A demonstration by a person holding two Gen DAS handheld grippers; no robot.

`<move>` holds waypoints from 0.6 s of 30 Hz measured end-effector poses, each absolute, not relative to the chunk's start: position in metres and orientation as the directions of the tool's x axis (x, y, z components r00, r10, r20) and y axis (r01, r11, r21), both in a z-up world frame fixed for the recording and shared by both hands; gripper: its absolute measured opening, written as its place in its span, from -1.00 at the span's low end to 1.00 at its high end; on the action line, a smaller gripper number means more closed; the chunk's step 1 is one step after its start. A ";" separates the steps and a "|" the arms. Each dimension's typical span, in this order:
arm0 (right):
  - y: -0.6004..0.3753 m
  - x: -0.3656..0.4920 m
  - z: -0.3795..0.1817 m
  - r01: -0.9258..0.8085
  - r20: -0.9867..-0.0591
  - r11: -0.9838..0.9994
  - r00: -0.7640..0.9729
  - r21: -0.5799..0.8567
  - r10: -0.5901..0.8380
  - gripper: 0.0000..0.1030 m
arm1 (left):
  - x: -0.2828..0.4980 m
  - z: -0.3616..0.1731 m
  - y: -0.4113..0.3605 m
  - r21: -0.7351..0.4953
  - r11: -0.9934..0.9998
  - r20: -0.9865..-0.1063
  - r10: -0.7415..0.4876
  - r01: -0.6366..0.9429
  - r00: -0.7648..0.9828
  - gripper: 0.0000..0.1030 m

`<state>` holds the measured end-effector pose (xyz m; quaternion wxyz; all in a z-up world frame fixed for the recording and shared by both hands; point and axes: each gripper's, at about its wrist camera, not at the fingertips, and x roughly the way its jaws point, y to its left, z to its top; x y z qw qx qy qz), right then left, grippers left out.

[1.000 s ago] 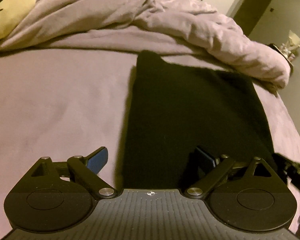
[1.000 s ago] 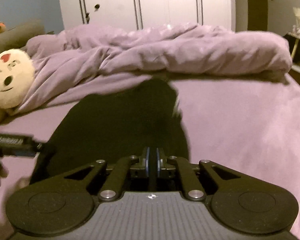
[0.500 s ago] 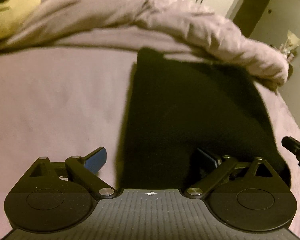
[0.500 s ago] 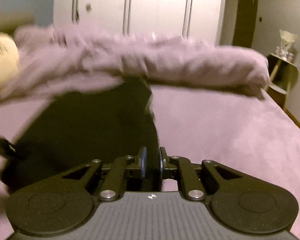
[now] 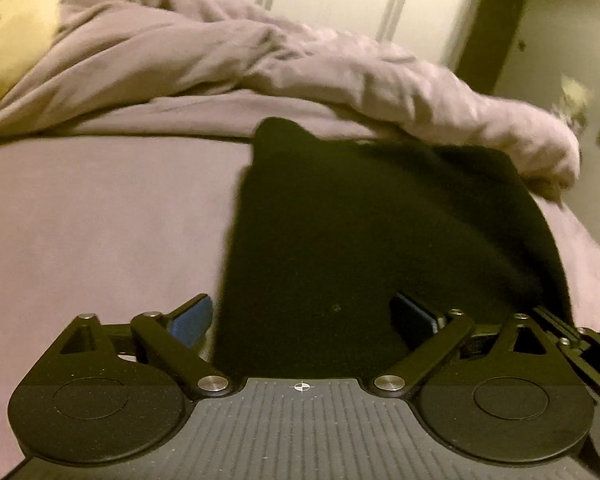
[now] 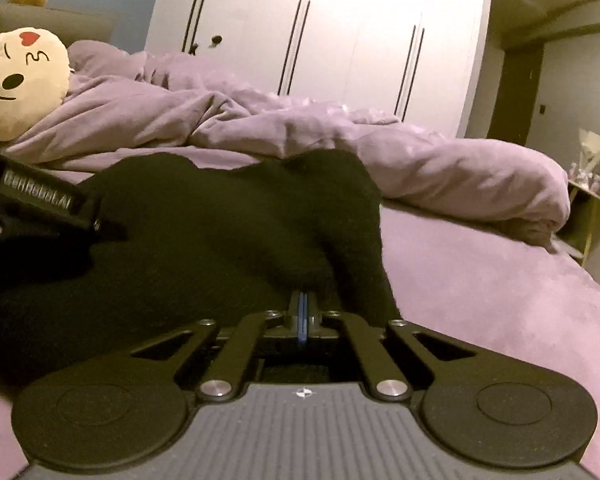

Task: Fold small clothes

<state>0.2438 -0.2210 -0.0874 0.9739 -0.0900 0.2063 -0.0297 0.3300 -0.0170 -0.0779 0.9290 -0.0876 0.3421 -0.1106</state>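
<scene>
Black garment (image 5: 380, 240) lies flat on the purple bed (image 5: 100, 220), below the rumpled duvet (image 6: 420, 168). My left claw (image 5: 312, 316) gapes over its near edge, ready to pinch; my right claw (image 6: 302, 308) is clamped together at the hem, fabric pinched to lift, apparently.

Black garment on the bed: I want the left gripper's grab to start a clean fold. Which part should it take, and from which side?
Probably the near hem of the black garment, approached from this near edge. It lies flat on the purple sheet, and the open left gripper already straddles that hem.
</scene>
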 end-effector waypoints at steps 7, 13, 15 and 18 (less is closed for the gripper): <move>-0.216 0.229 -0.070 0.031 -0.426 0.992 0.901 -0.125 -0.082 -1.00 | 0.292 -0.058 -0.006 -0.188 0.974 -0.578 -0.212 0.125 0.788 0.96; -0.211 0.255 -0.025 0.081 -0.305 0.995 0.948 -0.052 -0.093 -0.52 | 0.331 -0.028 -0.029 -0.112 0.987 -0.563 -0.159 0.116 0.811 0.94; -0.212 0.285 -0.030 0.081 -0.323 0.996 0.942 -0.032 -0.087 -0.51 | 0.348 -0.029 -0.041 -0.118 0.985 -0.561 -0.168 0.122 0.811 0.94; -0.213 0.325 -0.048 0.066 -0.362 0.997 0.929 -0.051 -0.080 -0.44 | 0.376 -0.045 -0.060 -0.069 0.987 -0.582 -0.157 0.144 0.798 0.95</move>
